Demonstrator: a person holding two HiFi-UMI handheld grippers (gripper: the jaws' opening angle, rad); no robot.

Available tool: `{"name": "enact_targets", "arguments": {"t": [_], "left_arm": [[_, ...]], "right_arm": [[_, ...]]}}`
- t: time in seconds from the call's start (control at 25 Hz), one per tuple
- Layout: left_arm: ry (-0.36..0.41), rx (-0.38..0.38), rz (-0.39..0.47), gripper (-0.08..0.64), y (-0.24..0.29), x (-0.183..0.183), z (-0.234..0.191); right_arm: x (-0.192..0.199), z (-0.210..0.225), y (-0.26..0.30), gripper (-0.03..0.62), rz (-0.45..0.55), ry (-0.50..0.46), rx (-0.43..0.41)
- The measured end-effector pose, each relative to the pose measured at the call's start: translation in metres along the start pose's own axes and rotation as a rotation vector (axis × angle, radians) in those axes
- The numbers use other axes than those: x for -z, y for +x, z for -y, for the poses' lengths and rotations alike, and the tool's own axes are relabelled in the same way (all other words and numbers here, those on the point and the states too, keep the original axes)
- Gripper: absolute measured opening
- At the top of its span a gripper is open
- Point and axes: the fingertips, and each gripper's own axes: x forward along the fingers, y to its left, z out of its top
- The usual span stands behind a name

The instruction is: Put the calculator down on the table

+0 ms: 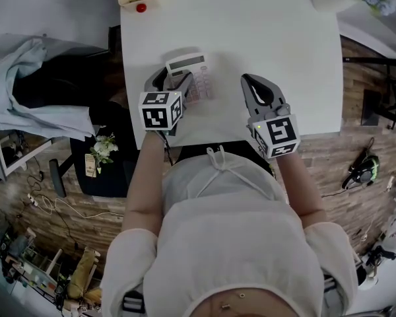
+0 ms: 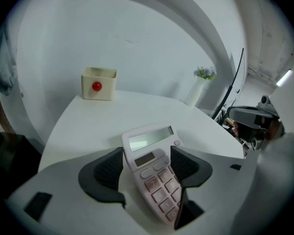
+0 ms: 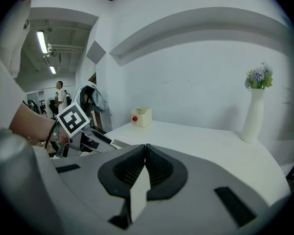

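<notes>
Your left gripper [image 1: 171, 81] has its jaws apart — the calculator [image 2: 154, 177] lies between them on the white table [image 1: 270, 45], near its front edge. Your right gripper [image 3: 146, 155] is closed together — nothing in it.

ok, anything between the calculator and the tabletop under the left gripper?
Nothing visible. The calculator lies between the left gripper's open jaws and appears to rest on the bare white table. The box and the vase stand far back. The right gripper, shut, is off to the side.
</notes>
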Motion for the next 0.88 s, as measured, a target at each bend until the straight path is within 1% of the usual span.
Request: {"name": "enact_targets", "arguments": {"t": [0.08,0.28,0.32,0.52,0.56,0.64,0.76,0.88], "left_arm": [[0.045,-0.016,0.017,0.308,-0.008,-0.004,0.002],[0.095,-0.039,0.053,0.304,-0.035,-0.016,0.009],[0.104,-0.044,0.067,0.290,-0.042,-0.019,0.011],[0.114,-0.062,0.193,0.092,-0.088,-0.048,0.026],[0.116,-0.066,0.212,0.067,-0.096,-0.052,0.028],[0.131,-0.069,0.243,0.042,-0.112,-0.059,0.033],[0.170,-0.064,0.293,0.031,-0.137,-0.068,0.042],[0.221,-0.052,0.360,0.023,-0.164,-0.080,0.054]], "right_arm": [[-0.003,-0.001,-0.003,0.008,0.008,-0.004,0.004],[-0.016,-0.008,-0.015,0.008,0.044,-0.024,0.015],[-0.020,-0.010,-0.018,0.008,0.054,-0.030,0.018],[-0.043,-0.017,-0.038,0.008,0.115,-0.056,0.035],[-0.048,-0.019,-0.043,0.008,0.130,-0.060,0.036],[-0.058,-0.024,-0.051,0.006,0.163,-0.066,0.034],[-0.069,-0.030,-0.063,0.006,0.198,-0.074,0.038],[-0.079,-0.034,-0.075,0.006,0.227,-0.083,0.048]]}}
